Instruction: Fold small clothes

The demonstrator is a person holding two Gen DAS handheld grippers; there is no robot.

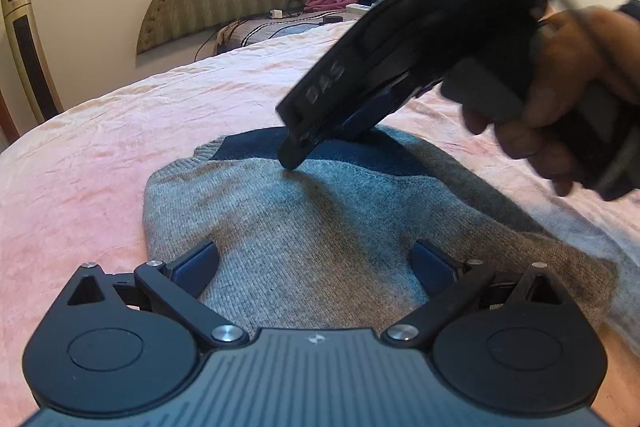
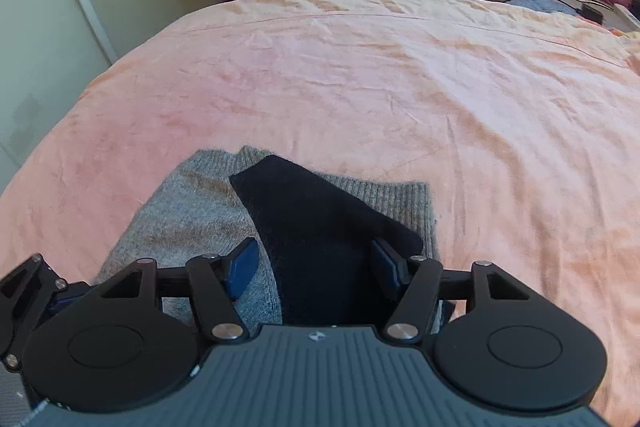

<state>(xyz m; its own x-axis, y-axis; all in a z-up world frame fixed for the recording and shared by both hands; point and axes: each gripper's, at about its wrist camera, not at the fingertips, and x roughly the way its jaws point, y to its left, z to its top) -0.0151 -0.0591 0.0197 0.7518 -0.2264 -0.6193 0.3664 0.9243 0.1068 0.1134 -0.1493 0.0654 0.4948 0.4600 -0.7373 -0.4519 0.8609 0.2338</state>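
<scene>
Left wrist view: grey sweater lies folded on the bed, right under both grippers. Left gripper fingers wide apart, holding nothing; right gripper also open, over the dark sleeve, nearer the far edge.

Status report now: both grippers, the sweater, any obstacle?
Left gripper open over sweater. Right gripper open, nothing held. Sweater folded on blanket. No obstacle near.

Both wrist views look steeply down, close over the sweater on the pink bedspread.
</scene>
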